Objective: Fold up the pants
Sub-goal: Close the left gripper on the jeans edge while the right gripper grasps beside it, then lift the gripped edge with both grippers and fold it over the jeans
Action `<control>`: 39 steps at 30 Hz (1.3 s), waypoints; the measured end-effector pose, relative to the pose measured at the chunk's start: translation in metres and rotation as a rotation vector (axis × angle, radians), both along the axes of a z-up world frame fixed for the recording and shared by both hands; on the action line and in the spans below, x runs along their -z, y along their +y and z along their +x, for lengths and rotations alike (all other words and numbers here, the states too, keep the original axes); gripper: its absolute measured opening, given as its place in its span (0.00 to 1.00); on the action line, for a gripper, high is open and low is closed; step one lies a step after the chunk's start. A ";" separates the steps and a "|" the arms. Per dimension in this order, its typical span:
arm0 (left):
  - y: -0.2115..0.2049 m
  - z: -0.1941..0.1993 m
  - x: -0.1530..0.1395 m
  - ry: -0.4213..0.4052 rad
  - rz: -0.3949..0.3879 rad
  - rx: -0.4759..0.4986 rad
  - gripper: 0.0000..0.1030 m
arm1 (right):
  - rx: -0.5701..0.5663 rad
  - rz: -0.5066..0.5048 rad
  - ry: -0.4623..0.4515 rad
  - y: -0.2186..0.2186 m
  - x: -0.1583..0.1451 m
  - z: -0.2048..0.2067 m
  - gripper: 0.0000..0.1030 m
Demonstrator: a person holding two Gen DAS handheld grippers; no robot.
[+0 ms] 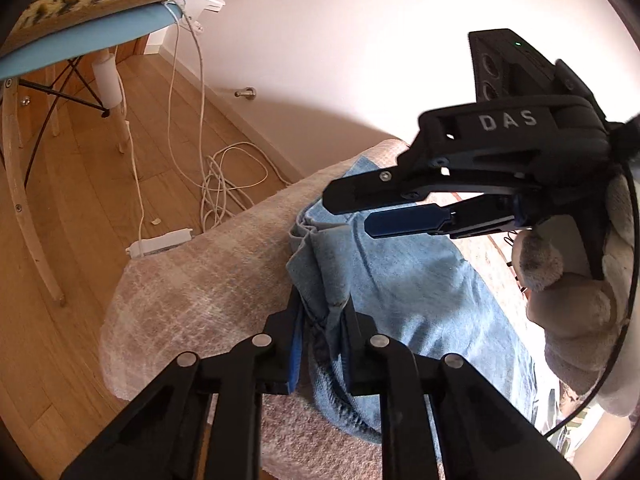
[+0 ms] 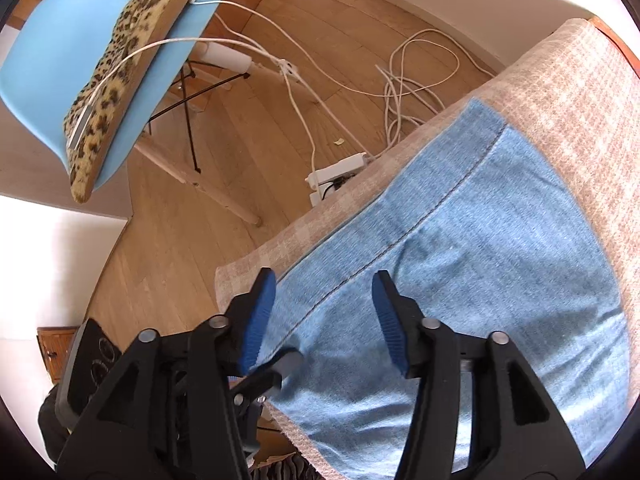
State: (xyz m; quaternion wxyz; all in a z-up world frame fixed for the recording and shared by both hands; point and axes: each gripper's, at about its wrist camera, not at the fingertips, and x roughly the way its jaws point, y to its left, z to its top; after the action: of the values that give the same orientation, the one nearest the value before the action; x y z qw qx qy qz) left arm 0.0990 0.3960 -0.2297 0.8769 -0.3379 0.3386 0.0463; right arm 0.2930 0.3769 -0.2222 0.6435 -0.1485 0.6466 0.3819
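Pants (image 1: pixel 400 280) edge between closed left jaws

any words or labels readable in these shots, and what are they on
"DAS": raised pale letters on the black body of the right gripper, seen from the left wrist camera.
No other text shows: none on the pants, the chair or the power strip.
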 end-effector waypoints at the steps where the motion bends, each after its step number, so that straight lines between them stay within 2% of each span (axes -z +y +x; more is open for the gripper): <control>1: -0.002 0.001 -0.001 -0.008 0.007 0.013 0.12 | 0.005 -0.014 0.000 0.002 0.001 0.003 0.53; 6: -0.024 0.003 -0.015 -0.046 0.084 0.102 0.11 | 0.024 -0.053 -0.056 0.003 0.000 0.023 0.53; 10: -0.044 0.005 -0.024 -0.066 0.137 0.167 0.10 | 0.043 -0.068 -0.052 0.002 0.002 0.039 0.53; 14: -0.057 0.008 -0.028 -0.074 0.151 0.214 0.10 | 0.027 -0.118 -0.115 0.010 0.006 0.045 0.53; 18: -0.069 0.008 -0.032 -0.071 0.167 0.238 0.10 | 0.034 -0.135 -0.123 0.009 0.012 0.054 0.52; 19: -0.071 0.008 -0.032 -0.064 0.170 0.242 0.10 | 0.029 -0.139 -0.137 0.008 0.012 0.055 0.49; 20: -0.073 0.009 -0.033 -0.057 0.177 0.248 0.10 | 0.026 -0.149 -0.155 0.005 0.012 0.055 0.37; 21: -0.074 0.009 -0.033 -0.047 0.187 0.252 0.10 | 0.021 -0.147 -0.163 0.002 0.012 0.055 0.29; 24: -0.078 0.011 -0.036 -0.030 0.197 0.263 0.10 | 0.037 -0.116 -0.155 -0.014 0.008 0.060 0.13; 32: -0.097 0.014 -0.049 -0.009 0.235 0.314 0.10 | 0.105 -0.009 -0.176 -0.061 -0.025 0.063 0.09; 39: -0.139 0.021 -0.074 -0.015 0.255 0.393 0.10 | 0.179 0.065 -0.215 -0.119 -0.063 0.066 0.08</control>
State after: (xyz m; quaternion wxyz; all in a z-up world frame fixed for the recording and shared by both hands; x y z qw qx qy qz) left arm 0.1202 0.2568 -0.1553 0.9073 -0.1524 0.3826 -0.0853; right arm 0.3587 0.2574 -0.1592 0.7450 -0.1092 0.5719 0.3256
